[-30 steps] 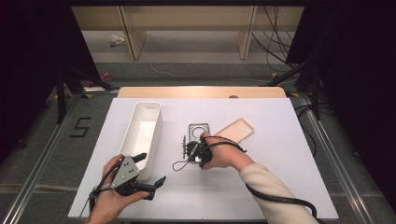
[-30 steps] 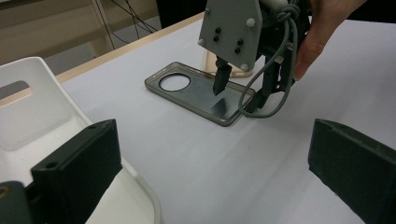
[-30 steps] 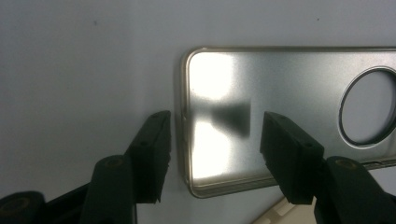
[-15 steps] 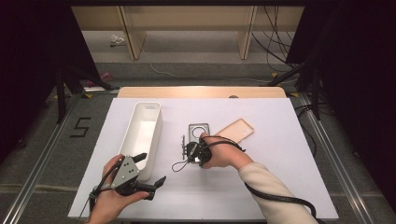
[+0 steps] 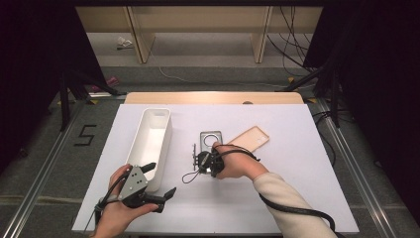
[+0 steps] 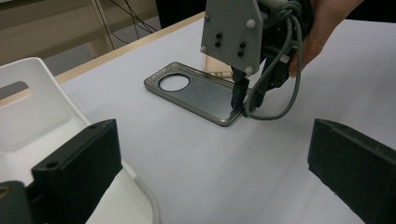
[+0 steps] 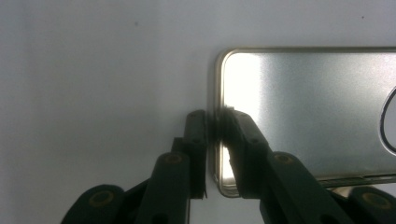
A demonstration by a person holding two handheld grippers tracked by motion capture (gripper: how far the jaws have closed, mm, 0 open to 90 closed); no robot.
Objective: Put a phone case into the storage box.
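The right gripper [image 5: 202, 159], near the centre of the high view, points down at the short lower edge of a dark, see-through phone case [image 5: 210, 140] that lies flat on the white table [image 5: 297, 188]. Its jaws have just been closing, and in the right gripper view they stand on either side of the case's [image 7: 303, 107] raised rim, one outside on the table and one inside the shell, pinching that thin wall between them. The left gripper view gives the same reading from the side: the right gripper [image 6: 243, 100] comes down with its tips at the near end of the case [image 6: 201, 93], the round camera hole at the far end.

The left gripper [image 5: 161, 181], at the lower left of the high view, hangs with its jaws spread and nothing between them, just beside the near end of a long white bin [image 5: 151, 144]. A second, tan phone case [image 5: 251, 139] lies to the upper right of the dark one, close by it.

The step in hand looks like the grasp on the dark case, probably to move it to the bin. The next move calls for a firm pinch first, since the rim is thin and may flex or slip, then a lift before carrying it leftward over the bin's wall.
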